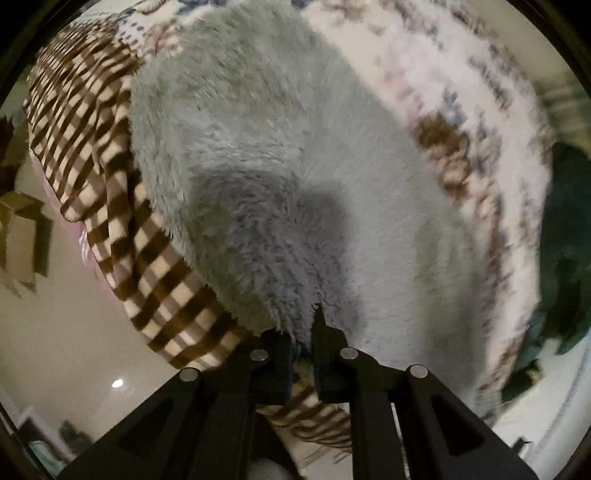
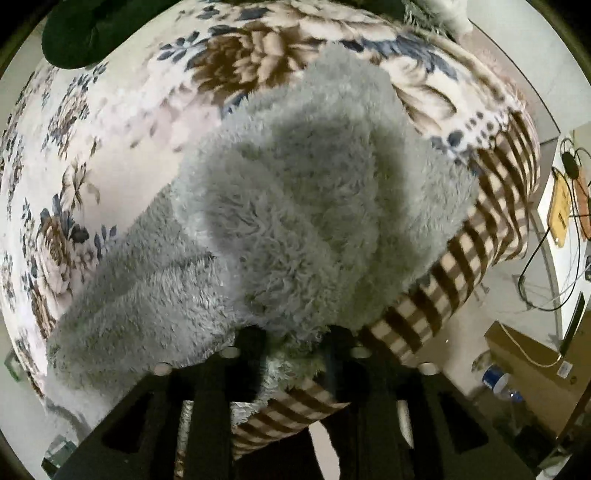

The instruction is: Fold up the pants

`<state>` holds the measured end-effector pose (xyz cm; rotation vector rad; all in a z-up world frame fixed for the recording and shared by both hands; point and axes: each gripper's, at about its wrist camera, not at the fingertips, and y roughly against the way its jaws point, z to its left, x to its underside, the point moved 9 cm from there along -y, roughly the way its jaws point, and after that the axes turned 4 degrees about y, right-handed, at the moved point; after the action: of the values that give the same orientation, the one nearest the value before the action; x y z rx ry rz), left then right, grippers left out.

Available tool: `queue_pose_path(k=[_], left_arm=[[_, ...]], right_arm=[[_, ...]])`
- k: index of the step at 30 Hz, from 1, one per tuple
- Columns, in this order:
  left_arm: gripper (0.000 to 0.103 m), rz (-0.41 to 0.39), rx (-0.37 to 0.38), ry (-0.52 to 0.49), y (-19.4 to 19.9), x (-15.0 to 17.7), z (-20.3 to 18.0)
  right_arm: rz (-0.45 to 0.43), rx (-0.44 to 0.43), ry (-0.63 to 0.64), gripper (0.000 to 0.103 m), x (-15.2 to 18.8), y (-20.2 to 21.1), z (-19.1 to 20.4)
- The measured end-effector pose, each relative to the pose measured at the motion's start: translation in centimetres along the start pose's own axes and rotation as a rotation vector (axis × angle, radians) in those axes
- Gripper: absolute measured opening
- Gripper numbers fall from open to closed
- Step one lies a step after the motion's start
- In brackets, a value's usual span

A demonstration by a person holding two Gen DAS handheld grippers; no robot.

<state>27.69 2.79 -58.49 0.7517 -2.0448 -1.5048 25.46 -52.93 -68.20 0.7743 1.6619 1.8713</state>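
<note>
The pants [image 1: 280, 184] are grey and fluffy and lie on a bed with a flowered blanket [image 1: 461, 110]. My left gripper [image 1: 301, 332] is shut on the near edge of the pants, with fleece pinched between the black fingers. In the right wrist view the pants [image 2: 295, 206] are folded over, with one leg [image 2: 140, 306] trailing to the lower left. My right gripper [image 2: 295, 343] is shut on a bunch of the fleece at the bed's near edge.
A brown-and-cream checked border [image 1: 122, 206] runs along the blanket edge [image 2: 472, 240]. A dark green cloth [image 1: 565, 240] lies on the bed [image 2: 92, 29]. Cardboard boxes [image 2: 528, 354], cables and a bottle [image 2: 498, 384] stand on the pale floor [image 1: 55, 332].
</note>
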Motion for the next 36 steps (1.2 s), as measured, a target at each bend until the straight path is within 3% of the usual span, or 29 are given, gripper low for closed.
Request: queue_pose_path(k=[1, 3, 5, 6, 11, 16, 18, 19, 23, 27, 29, 31, 33, 35, 36], left_arm=[[0.015, -0.010, 0.011, 0.007, 0.9, -0.2, -0.1], [0.028, -0.067, 0.037, 0.020, 3.0, -1.1, -0.2], [0.072, -0.132, 0.014, 0.008, 4.9, -2.4, 0.3], [0.078, -0.175, 0.015, 0.005, 6.0, -3.6, 0.3], [0.080, -0.309, -0.084, 0.041, 7.0, -10.2, 3.8], [0.079, -0.284, -0.168, 0.090, 2.4, -16.7, 5.7], [0.043, -0.250, -0.180, 0.098, 0.6, -17.6, 6.9], [0.006, -0.228, -0.172, 0.110, 0.1, -17.7, 7.5], [0.006, -0.328, -0.165, 0.131, 3.2, -17.8, 10.1], [0.009, -0.239, -0.154, 0.199, 1.8, -16.9, 14.3], [0.010, -0.191, -0.135, 0.214, 1.1, -15.9, 14.5], [0.012, -0.213, -0.134, 0.175, 2.2, -15.4, 13.7], [0.028, -0.248, -0.156, 0.125, 3.5, -15.0, 12.4], [0.074, -0.282, -0.185, 0.086, 5.0, -14.1, 11.2], [0.077, -0.310, -0.184, 0.073, 5.9, -13.5, 10.5]], right_arm=[[0.004, -0.038, -0.006, 0.053, 0.4, 0.4, 0.1], [0.003, -0.086, -0.014, 0.067, 1.4, 1.4, 0.5], [0.002, -0.125, -0.005, 0.079, 2.7, 2.5, 1.4], [0.003, -0.131, -0.001, 0.085, 3.3, 2.8, 1.6], [-0.013, -0.140, 0.064, 0.087, 5.9, 3.7, 4.3], [-0.011, -0.128, 0.080, 0.087, 5.7, 2.2, 7.5], [-0.003, -0.118, 0.079, 0.087, 5.5, 1.5, 8.5], [0.000, -0.117, 0.079, 0.087, 5.5, 1.2, 9.0], [-0.007, -0.106, 0.089, 0.087, 5.1, 0.9, 10.4], [-0.012, -0.087, 0.076, 0.087, 5.0, 1.1, 9.6], [0.002, -0.098, 0.052, 0.087, 5.0, 1.2, 8.4], [0.007, -0.132, 0.029, 0.095, 5.0, 2.0, 7.1], [-0.022, -0.143, -0.006, 0.096, 4.7, 3.6, 5.1], [-0.077, -0.142, -0.045, 0.096, 3.6, 5.9, 2.3], [-0.100, -0.130, -0.059, 0.096, 3.0, 6.7, 1.2]])
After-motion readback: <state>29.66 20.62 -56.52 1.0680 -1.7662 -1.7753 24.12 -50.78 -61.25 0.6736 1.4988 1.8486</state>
